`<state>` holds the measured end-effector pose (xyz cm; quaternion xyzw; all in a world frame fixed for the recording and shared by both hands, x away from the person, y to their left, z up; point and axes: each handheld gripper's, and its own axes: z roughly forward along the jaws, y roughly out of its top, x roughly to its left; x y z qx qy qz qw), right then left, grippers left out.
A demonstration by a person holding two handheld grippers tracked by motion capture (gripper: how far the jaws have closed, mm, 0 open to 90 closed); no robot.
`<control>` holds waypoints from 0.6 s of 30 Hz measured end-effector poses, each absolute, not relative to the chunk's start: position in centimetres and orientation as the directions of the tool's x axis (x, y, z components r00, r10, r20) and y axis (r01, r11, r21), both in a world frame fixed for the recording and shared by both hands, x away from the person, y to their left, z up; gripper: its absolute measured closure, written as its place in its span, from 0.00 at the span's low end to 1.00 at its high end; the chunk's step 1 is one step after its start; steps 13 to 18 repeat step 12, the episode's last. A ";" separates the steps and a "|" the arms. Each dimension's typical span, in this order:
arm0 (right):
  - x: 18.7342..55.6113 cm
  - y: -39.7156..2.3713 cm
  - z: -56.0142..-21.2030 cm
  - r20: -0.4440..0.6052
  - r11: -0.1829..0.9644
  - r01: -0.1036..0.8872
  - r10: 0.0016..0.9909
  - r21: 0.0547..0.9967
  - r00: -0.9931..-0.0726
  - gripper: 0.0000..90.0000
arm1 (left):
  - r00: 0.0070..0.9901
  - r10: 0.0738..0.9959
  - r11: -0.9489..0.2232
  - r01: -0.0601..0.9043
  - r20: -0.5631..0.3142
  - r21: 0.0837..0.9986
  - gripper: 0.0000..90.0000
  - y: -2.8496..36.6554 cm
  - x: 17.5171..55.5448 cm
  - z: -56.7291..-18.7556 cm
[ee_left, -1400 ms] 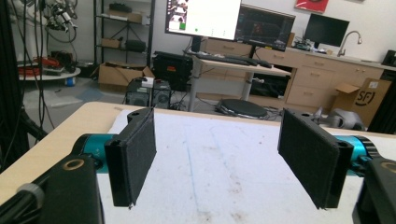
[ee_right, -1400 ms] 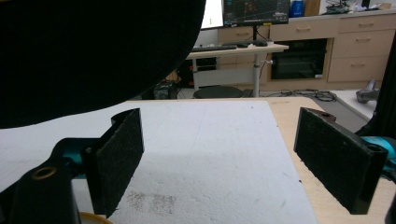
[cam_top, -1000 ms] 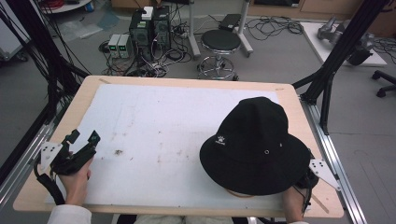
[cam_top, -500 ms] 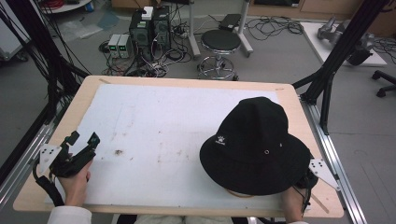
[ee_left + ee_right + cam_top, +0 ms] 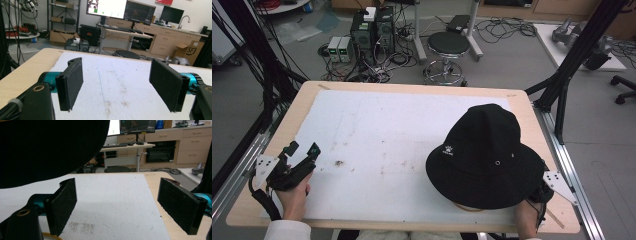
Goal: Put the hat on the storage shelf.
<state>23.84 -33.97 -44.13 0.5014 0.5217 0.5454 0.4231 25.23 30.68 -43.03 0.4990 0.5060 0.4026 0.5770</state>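
The black bucket hat (image 5: 484, 157) sits at the near right of the white foam board (image 5: 377, 135), its brim reaching almost to the table's front edge and covering most of the right gripper (image 5: 117, 205), which waits just under and behind it with jaws spread wide and nothing between them. The left gripper (image 5: 302, 152) is well apart, over at the near left corner, also gaping open and empty. From where I stand the risk looks to be the brim: it is soft and floppy, and if the right jaws close on just the outer edge the hat will likely sag or slide out rather than lift. There seems to be a tan ring (image 5: 469, 207) peeking out beneath the front of the brim, so a careless pinch could catch that too, or drag the hat off the front of the table (image 5: 272, 200)
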 end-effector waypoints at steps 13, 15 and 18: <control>23.7 -34.3 -44.2 0.118 -0.110 0.063 0.984 0.992 -0.134 0.17 | 0.187 0.967 0.168 0.056 -0.175 0.984 0.27 30.3 25.4 -43.1; 23.7 -34.3 -44.2 0.118 -0.110 0.063 0.984 0.992 -0.134 0.17 | 0.187 0.967 0.168 0.056 -0.175 0.984 0.27 30.3 25.4 -43.1; 23.7 -34.3 -44.2 0.118 -0.110 0.063 0.984 0.992 -0.134 0.17 | 0.187 0.967 0.168 0.056 -0.175 0.984 0.27 30.3 25.4 -43.1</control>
